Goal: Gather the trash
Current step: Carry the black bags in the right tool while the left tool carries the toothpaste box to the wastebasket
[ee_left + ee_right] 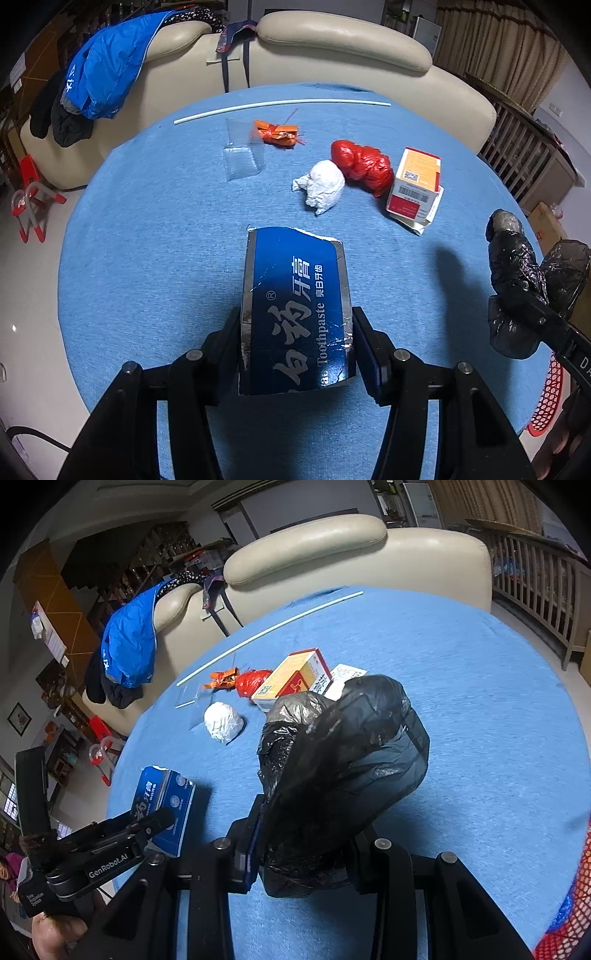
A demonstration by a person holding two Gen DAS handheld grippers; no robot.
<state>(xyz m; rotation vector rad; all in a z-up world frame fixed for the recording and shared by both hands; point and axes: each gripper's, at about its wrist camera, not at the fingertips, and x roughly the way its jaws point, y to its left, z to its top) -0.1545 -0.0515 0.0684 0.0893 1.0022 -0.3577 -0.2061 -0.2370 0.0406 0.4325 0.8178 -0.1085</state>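
The left gripper (pixel 297 332) pinches the light, crushable toothpaste box (pixel 295 306) across its sides, the right gripper (pixel 306 849) squeezes the soft black bag (pixel 343 768), while paper wad (pixel 323 184) and carton (pixel 415 182) wait on the desk (pixel 147 258).

Cream leather sofa (pixel 332 40) just behind a round bench (pixel 147 221) under blue cloth. Blue jacket (pixel 107 59) and dark clothes (pixel 66 122) draped over the sofa's left arm. Pale glossy floor (pixel 26 295) below, with a small red stool (pixel 31 199) at left. Brown curtains (pixel 491 40) and a wooden slatted railing (pixel 524 155) at right. Dark wooden staircase (pixel 147 565) and a framed picture (pixel 19 718) at far left. Dim indoor light.
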